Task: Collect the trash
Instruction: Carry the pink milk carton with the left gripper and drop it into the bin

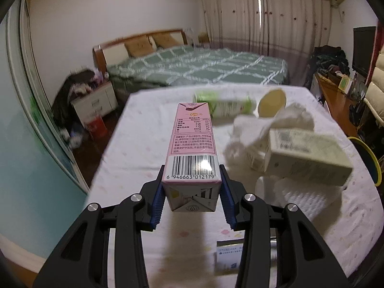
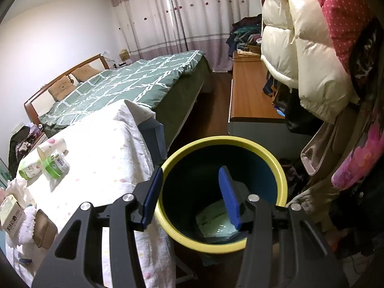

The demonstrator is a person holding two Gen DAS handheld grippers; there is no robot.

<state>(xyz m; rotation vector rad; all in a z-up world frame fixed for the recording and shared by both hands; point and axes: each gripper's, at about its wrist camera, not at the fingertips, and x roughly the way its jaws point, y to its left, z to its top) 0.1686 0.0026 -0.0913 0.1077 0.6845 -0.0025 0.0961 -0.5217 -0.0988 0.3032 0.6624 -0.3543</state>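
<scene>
A pink drink carton [image 1: 192, 148] with a barcode is clamped between the blue pads of my left gripper [image 1: 192, 180] and held clear above the white tablecloth [image 1: 134, 144]. Beyond it lie a green can [image 1: 223, 104], a paper cup [image 1: 272, 102], crumpled white tissue [image 1: 264, 124] and a pale box [image 1: 309, 156]. My right gripper [image 2: 189, 182] hangs open and empty over the yellow-rimmed bin [image 2: 268, 153], which has a clear plastic wrapper [image 2: 216, 220] at the bottom. The same trash lies on the table [image 2: 108, 148] to its left.
A bed with a green quilt [image 1: 196, 64] stands behind the table. A wooden dresser [image 2: 249, 91] and hanging coats [image 2: 300, 48] crowd the bin's right side. A nightstand [image 1: 96, 100] with clutter sits at the left. A small flat packet [image 1: 228, 256] lies near the table's front edge.
</scene>
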